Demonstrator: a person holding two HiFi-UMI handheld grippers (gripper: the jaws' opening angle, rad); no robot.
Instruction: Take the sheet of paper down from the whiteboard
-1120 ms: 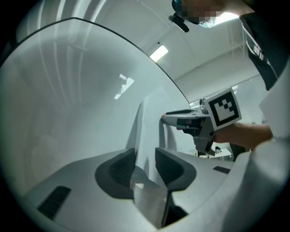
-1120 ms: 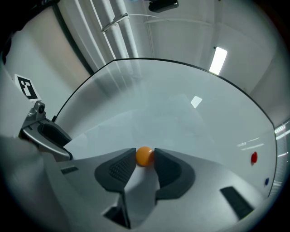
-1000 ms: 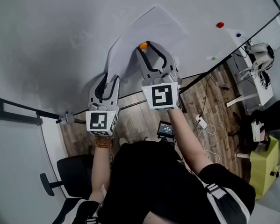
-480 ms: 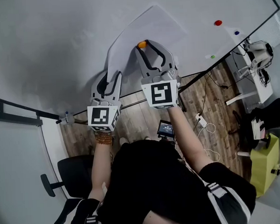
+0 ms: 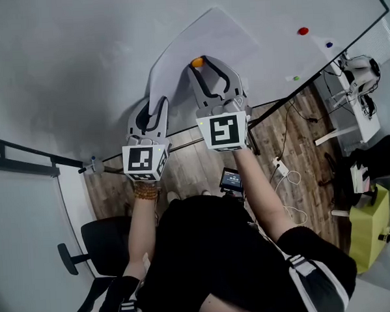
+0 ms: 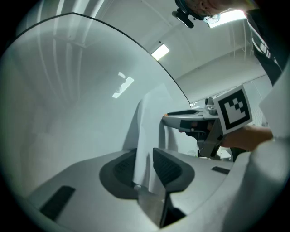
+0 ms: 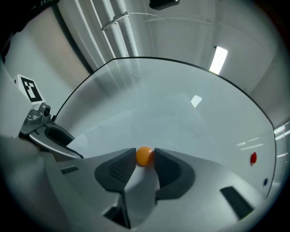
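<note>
A white sheet of paper hangs on the whiteboard, pinned by an orange magnet. My right gripper is shut on that magnet, one pad pressing on each side of it. My left gripper is at the sheet's lower left corner, which curls off the board. Its jaws are closing with the paper's edge hanging between them. The paper lies against the left pad, and a gap remains at the right pad.
Red, blue and green magnets sit on the board to the right. Below are a wooden floor, a black office chair, a small device with a screen and a yellow-green cabinet.
My left gripper has risen slightly toward the board, and the paper's lower corner now lies between its jaws. The right gripper has stayed on the magnet.
</note>
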